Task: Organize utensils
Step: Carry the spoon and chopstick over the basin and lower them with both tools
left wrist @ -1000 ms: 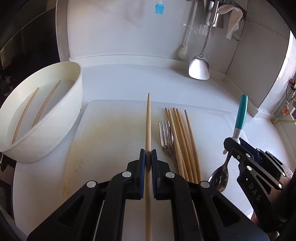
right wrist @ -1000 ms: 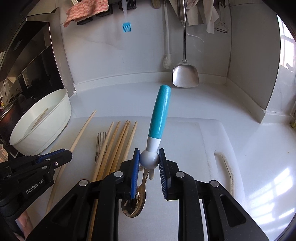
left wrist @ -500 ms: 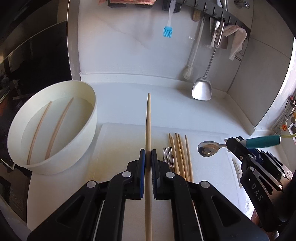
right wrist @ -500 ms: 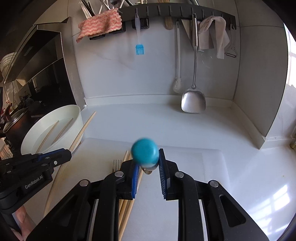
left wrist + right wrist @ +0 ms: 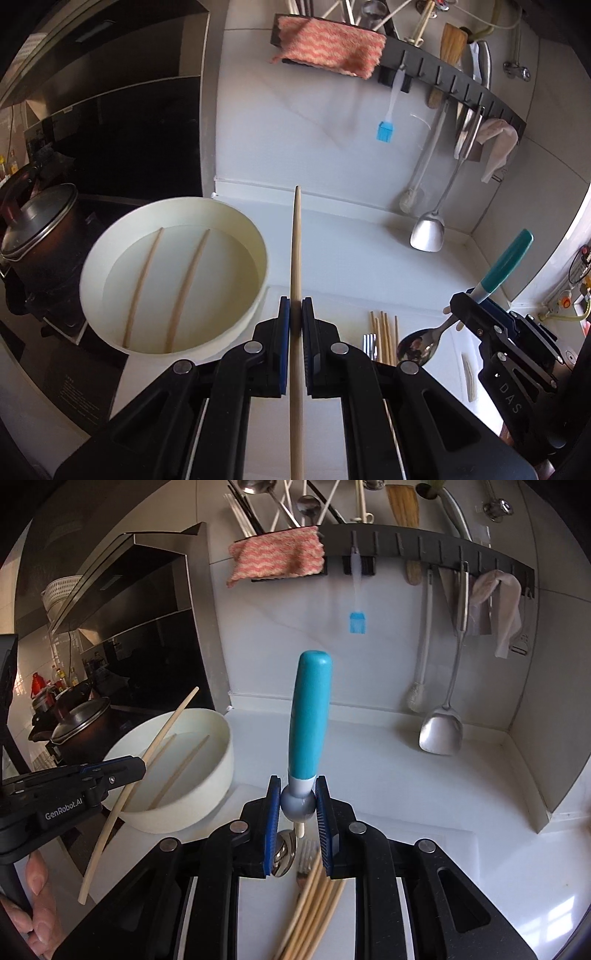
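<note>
Far on the left, a dark pot (image 5: 35, 236) with a lid is sitting on the stove. Next to it, a big white bowl (image 5: 173, 275) is resting on the white worktop (image 5: 351, 258). Two chopsticks (image 5: 166, 284) are lying inside the bowl, side by side.

The left gripper (image 5: 295, 314) is squeezing one long chopstick (image 5: 295, 251) between its blue fingers (image 5: 282, 332). The stick is pointing straight ahead, up in the air, just right of the bowl's rim. In the right wrist view, this gripper (image 5: 138, 766) is showing at the left edge, with the stick (image 5: 147, 760) slanting across in front of the bowl (image 5: 207, 775).

To the right, a bunch of chopsticks (image 5: 386, 332) is lying flat on a white cutting board (image 5: 417, 302), with a fork (image 5: 369, 343) touching its left side.

Farther right, the right gripper (image 5: 297, 805) is pinching a spoon (image 5: 308, 716) on the round grey ball under its teal handle. The handle is sticking up and the shiny scoop (image 5: 415, 343) is hanging below, in the air above the board.

On the wall behind, a pink striped cloth (image 5: 275, 555), a blue brush (image 5: 357, 622) and a metal spatula (image 5: 441, 731) are hanging from a dark rack (image 5: 424, 542).
</note>
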Action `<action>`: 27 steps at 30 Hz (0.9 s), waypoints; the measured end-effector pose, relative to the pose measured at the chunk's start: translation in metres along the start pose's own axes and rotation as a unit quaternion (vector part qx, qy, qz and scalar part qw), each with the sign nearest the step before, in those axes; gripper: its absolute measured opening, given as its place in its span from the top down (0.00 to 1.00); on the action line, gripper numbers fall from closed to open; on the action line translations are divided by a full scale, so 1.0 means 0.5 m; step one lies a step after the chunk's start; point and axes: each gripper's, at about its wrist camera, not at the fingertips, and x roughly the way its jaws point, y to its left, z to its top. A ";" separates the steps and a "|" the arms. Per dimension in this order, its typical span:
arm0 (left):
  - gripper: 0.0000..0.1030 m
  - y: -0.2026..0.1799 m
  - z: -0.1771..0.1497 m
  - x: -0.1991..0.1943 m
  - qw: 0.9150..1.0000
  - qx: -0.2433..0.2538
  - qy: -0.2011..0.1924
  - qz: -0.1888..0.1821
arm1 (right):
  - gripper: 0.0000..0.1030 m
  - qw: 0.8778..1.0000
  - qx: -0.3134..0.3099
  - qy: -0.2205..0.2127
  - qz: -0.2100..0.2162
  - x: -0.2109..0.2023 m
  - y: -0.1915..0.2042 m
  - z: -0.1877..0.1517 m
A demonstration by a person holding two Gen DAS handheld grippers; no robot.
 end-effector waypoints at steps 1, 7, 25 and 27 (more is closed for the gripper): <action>0.93 0.018 0.008 -0.005 1.000 -0.001 0.000 0.002 | 0.82 1.000 0.004 -0.001 0.009 0.002 0.014 0.010; 0.93 0.134 0.056 -0.016 1.000 -0.002 -0.007 0.005 | 0.82 1.000 0.005 -0.008 0.026 0.033 0.116 0.066; 0.93 0.426 0.098 0.138 0.998 -0.023 0.052 0.021 | 0.82 0.995 0.005 0.084 0.062 0.281 0.337 0.111; 0.93 0.437 0.098 0.156 0.998 -0.027 0.061 0.015 | 0.82 0.992 0.009 0.104 0.066 0.309 0.349 0.106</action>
